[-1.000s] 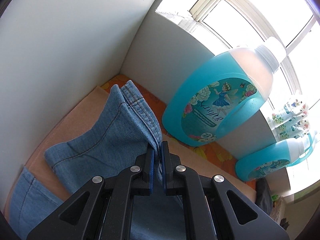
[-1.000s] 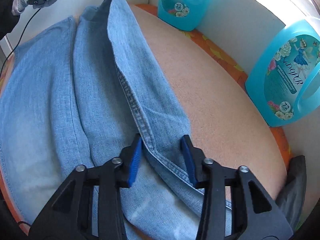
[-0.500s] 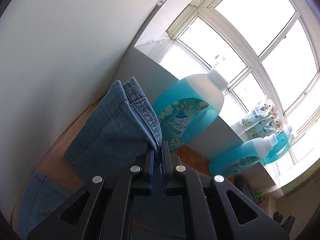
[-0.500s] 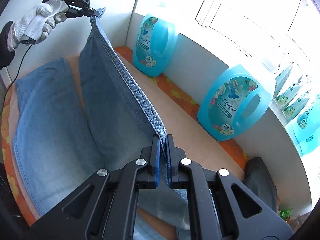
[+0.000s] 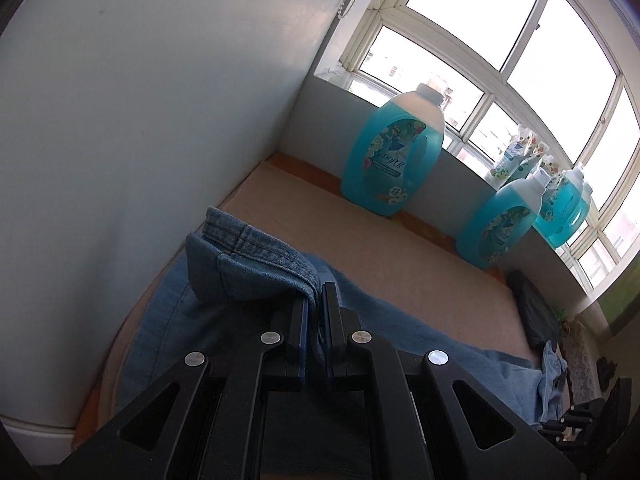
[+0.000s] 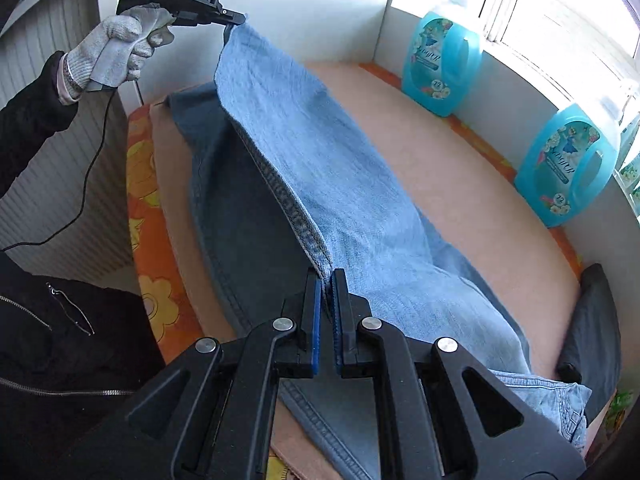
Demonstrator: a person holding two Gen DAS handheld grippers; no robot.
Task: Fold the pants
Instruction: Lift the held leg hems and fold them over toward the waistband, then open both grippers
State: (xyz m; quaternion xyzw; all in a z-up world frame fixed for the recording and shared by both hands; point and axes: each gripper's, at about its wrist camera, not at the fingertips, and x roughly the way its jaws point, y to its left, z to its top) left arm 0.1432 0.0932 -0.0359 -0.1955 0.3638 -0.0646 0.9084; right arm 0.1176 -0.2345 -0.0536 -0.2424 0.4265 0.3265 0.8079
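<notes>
**Jeans leg held up along its seam**

The jeans are lying on the tan desk, 1 leg raised by its seam. The left gripper is pinching the hem; the right gripper is pinching the seam nearer the waist. Both should be carrying the leg across level and taut, probably. "GenRobot.AI" is printed on the left gripper; 2 blue detergent bottles are showing "72".
</notes>
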